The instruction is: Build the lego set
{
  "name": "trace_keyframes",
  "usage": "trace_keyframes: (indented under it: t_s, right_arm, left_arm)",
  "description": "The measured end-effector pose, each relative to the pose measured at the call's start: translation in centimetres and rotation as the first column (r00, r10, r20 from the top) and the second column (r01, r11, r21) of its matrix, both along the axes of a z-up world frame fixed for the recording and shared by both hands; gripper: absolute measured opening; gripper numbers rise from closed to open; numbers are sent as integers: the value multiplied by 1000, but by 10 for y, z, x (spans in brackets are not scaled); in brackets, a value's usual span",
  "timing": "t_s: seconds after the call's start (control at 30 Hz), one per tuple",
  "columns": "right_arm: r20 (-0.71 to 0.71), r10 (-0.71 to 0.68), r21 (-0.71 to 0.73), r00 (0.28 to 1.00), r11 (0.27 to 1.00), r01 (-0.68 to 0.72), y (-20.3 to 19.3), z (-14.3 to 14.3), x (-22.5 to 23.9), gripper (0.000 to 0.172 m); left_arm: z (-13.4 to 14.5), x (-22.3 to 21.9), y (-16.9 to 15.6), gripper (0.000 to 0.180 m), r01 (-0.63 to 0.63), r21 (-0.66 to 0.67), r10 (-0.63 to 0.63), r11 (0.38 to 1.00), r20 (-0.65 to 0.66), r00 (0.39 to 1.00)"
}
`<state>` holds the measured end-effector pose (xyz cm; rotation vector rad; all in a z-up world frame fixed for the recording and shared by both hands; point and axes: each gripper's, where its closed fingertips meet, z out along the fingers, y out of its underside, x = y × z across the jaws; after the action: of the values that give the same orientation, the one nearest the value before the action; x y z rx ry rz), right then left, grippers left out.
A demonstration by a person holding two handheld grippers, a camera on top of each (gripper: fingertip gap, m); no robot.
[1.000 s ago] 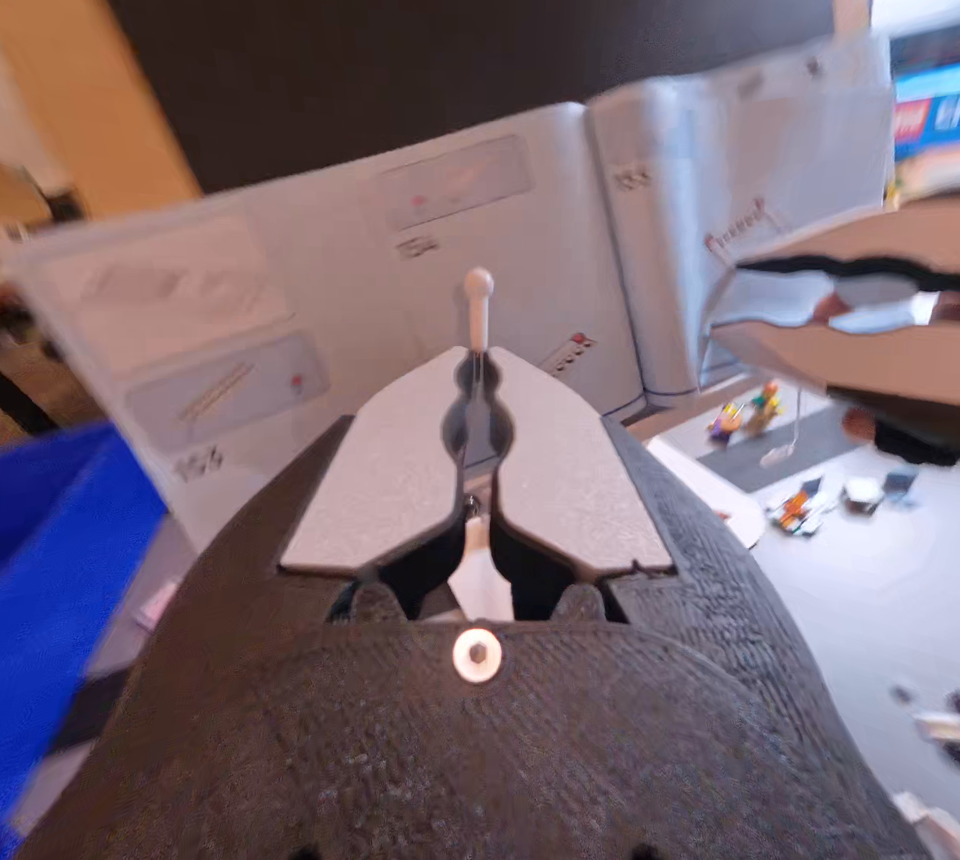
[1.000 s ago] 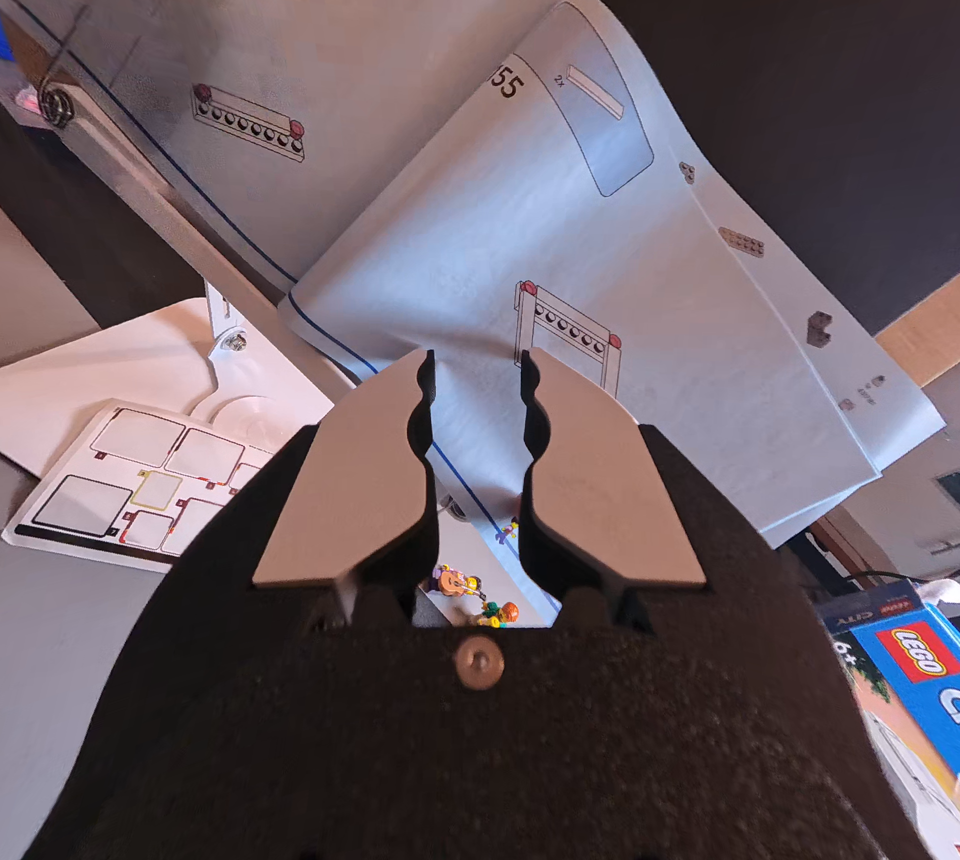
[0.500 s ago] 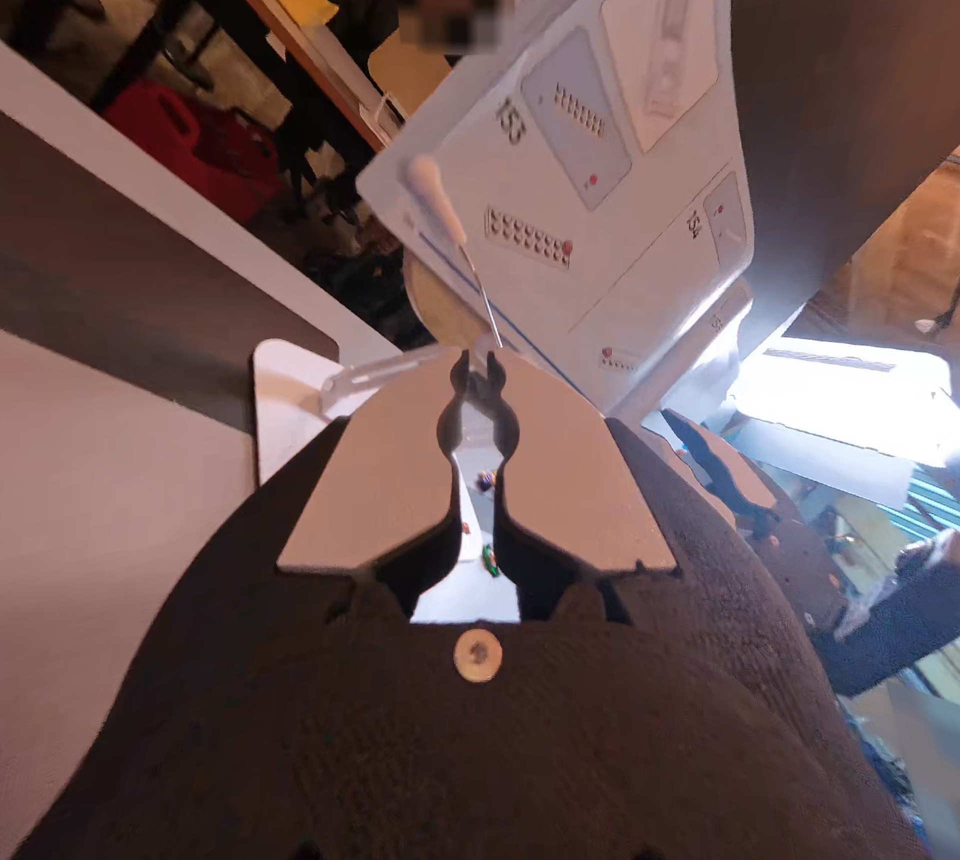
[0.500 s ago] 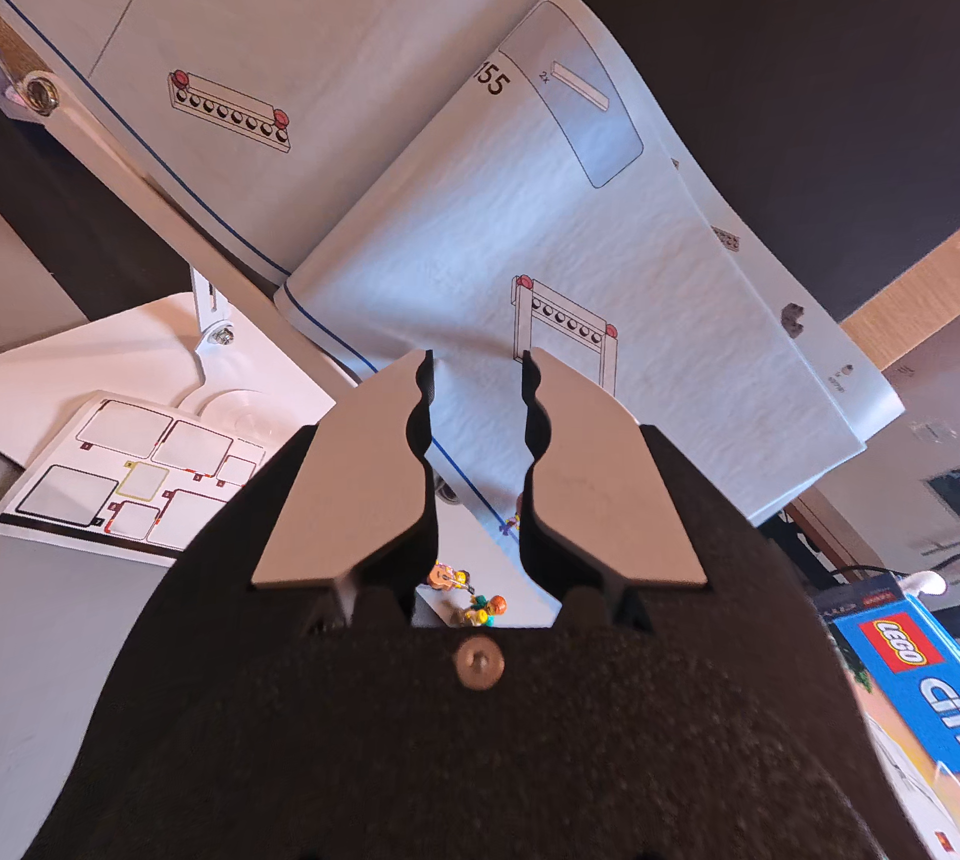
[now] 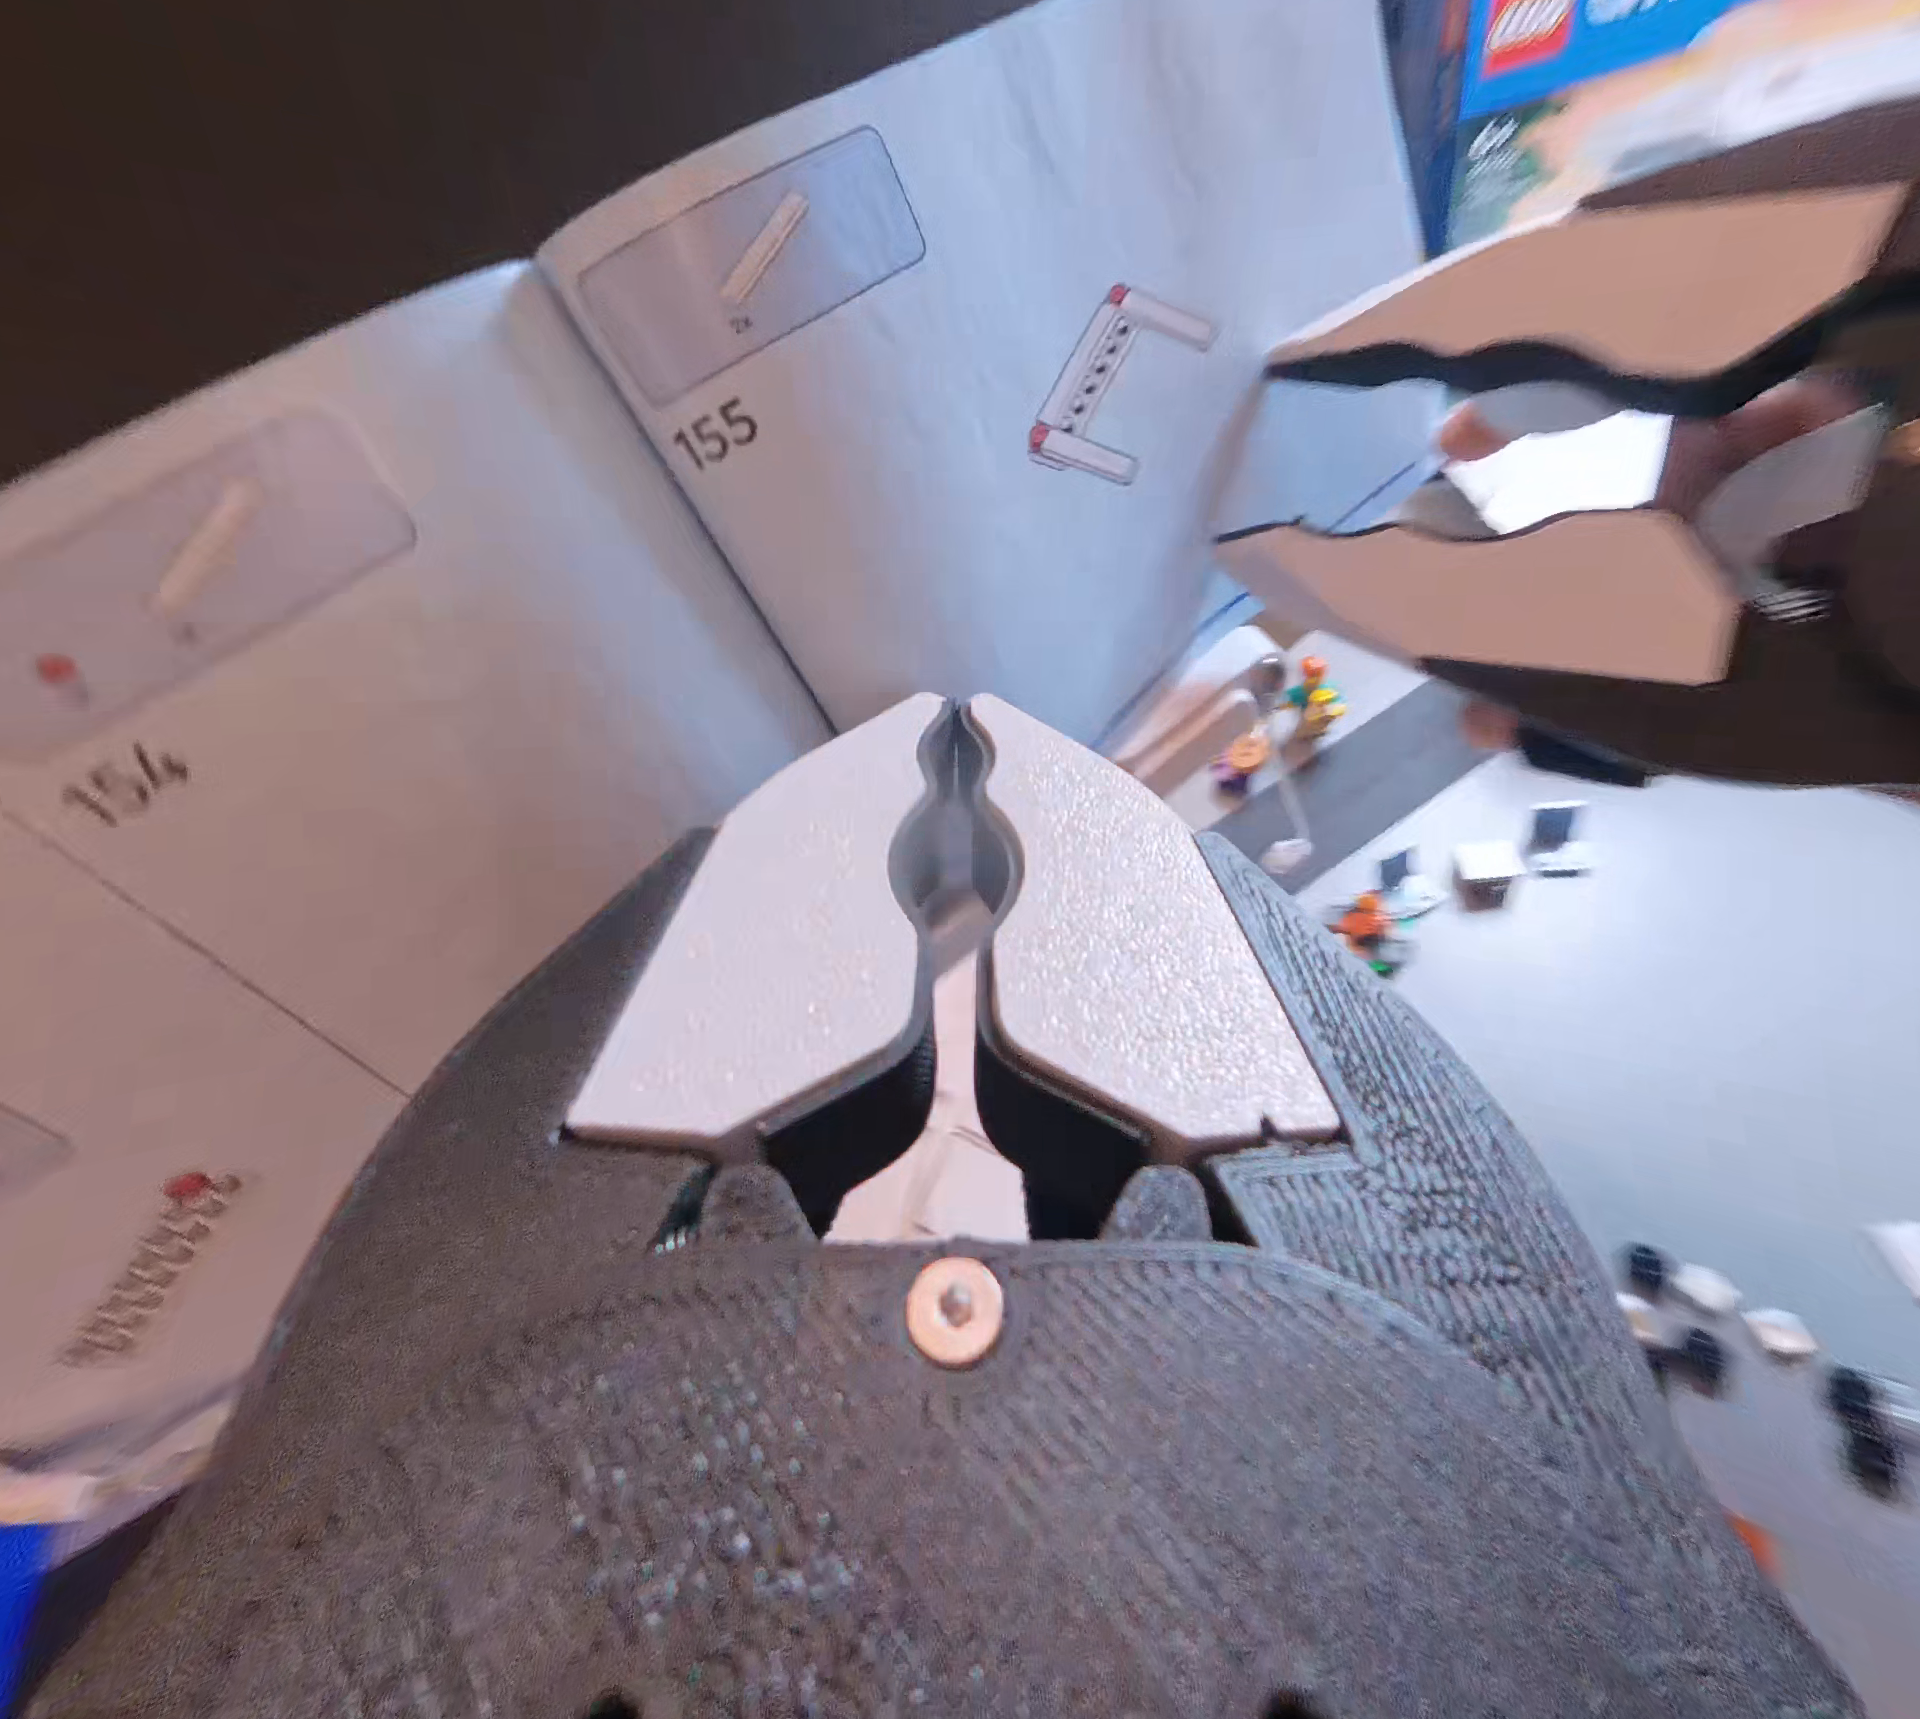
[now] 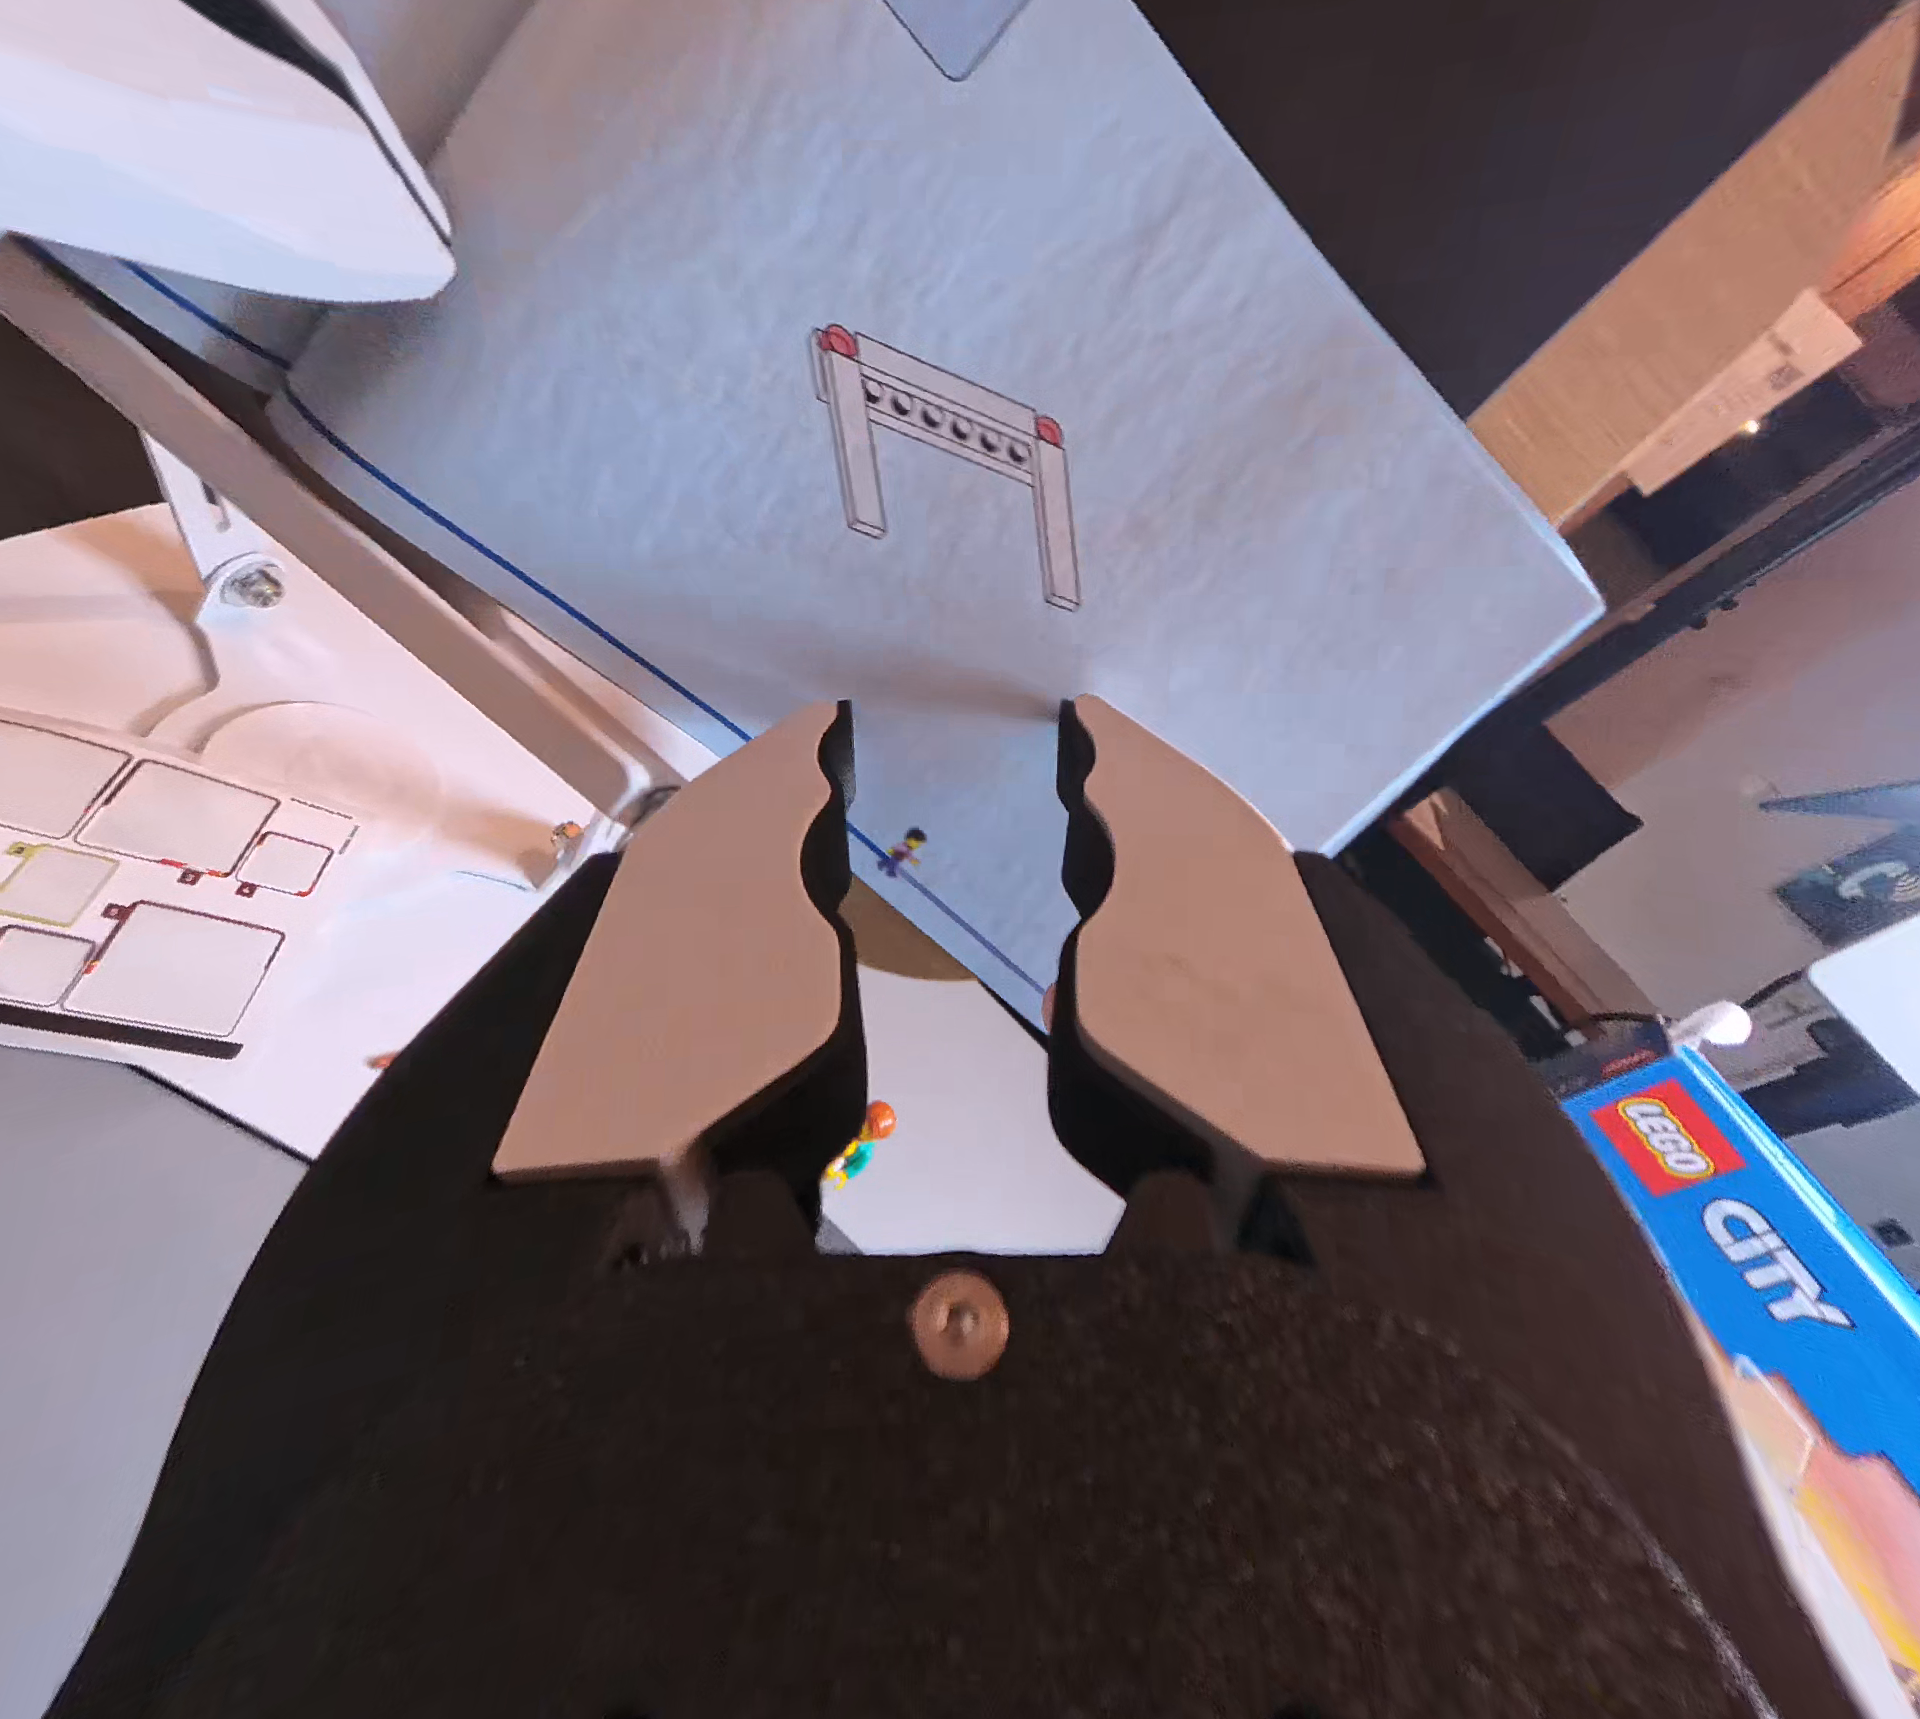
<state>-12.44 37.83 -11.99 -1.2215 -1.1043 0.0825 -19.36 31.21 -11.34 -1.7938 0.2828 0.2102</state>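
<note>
An open instruction booklet (image 5: pixel 935 339) stands on a pale holder. My left gripper (image 5: pixel 956 713) is shut in front of its lower middle, tips together, and nothing shows between them. My right gripper (image 6: pixel 956 713) is open, and its fingertips (image 6: pixel 831 734) touch the lower part of the right-hand page (image 6: pixel 935 215). In the left wrist view the right gripper (image 5: pixel 1247 454) comes in from the right with its jaws apart at that page's lower right edge. A pale finger of the left gripper (image 6: pixel 208 59) shows at the upper left of the right wrist view.
Toy minifigures (image 5: pixel 1314 703) stand below the booklet and also show in the right wrist view (image 6: pixel 862 1139). Small loose bricks (image 5: pixel 1496 869) lie on the grey table. A blue toy box (image 6: pixel 1745 1254) stands at the right. A sticker sheet (image 6: pixel 156 890) lies at the left. There is about 10 cm between the tips of the two grippers.
The white ball-headed pin that stuck out of my left fingertips is no longer seen, and those tips have closed fully. The left view swung back to the booklet. My right jaws opened wider and moved closer to the page.
</note>
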Motion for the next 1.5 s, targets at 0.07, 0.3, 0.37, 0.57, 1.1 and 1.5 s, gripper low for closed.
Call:
trace_keyframes:
  t_s: [0.07, 0.3, 0.37, 0.57, 1.1, 1.5]
  right_arm:
    - [-36, 1, -39, 999, 999, -2, 5, -2, 9, 38]
    - [-152, 85, -69, 985, 993, -97, 16, 21, 20, 73]
    - [-168, 89, -63, 982, 993, -101, 21, 35, 18, 80]
    - [-162, 66, -105, 985, 991, -83, 38, 48, 10, 84]
    - [-234, 154, 35, 960, 988, -150, 0, 45, 26, 31]
    - [-333, 313, -217, 889, 892, -396, -23, 10, 38, 0]
  left_arm:
    - [-3, -3, 10, 0, -28, -31, 25, 999, -96, 995]
    - [-6, -4, 17, 0, -36, -43, 30, 998, -126, 992]
    - [-7, -4, 18, 0, -34, -48, 27, 998, -144, 989]
    - [-12, -2, 17, 0, -21, -55, 12, 998, -157, 988]
    - [-15, -2, 17, 0, 15, -47, -20, 999, -117, 993]
    - [-16, -3, 16, 0, 24, -48, -29, 999, -112, 993]
